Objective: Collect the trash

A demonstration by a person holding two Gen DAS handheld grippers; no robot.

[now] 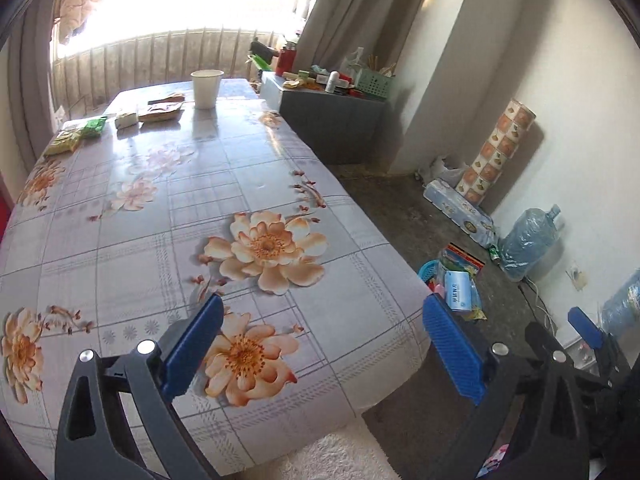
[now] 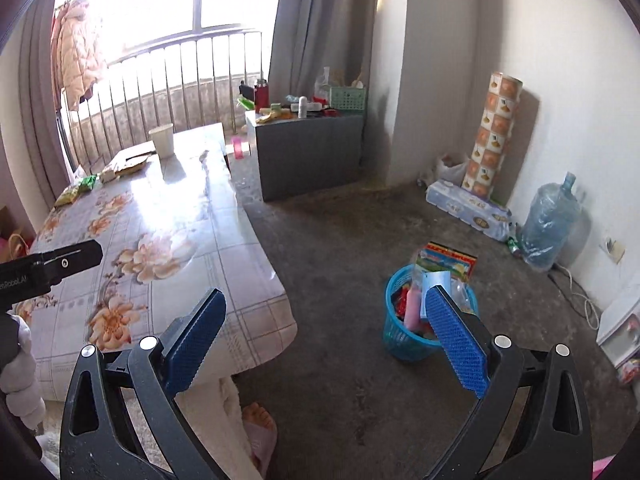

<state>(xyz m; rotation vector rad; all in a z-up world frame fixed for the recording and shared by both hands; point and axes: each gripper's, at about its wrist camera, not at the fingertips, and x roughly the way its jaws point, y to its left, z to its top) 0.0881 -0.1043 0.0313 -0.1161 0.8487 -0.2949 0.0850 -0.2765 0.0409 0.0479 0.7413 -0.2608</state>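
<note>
Both the left gripper (image 1: pixel 324 316) and the right gripper (image 2: pixel 326 312) stand spread wide with nothing between their blue pads, while the packets (image 1: pixel 76 136) lie along the table's (image 1: pixel 200 184) far left edge and the blue basket (image 2: pixel 404 332) sits full on the floor beside the table.

One paper cup (image 1: pixel 207 88), one blue trash basket (image 2: pixel 404 332), two water jugs (image 1: pixel 528 240), two claws (image 1: pixel 324 356).

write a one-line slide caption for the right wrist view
Open right claw empty above the floor, blue trash basket full of wrappers just ahead, floral-clothed table to its left.
</note>
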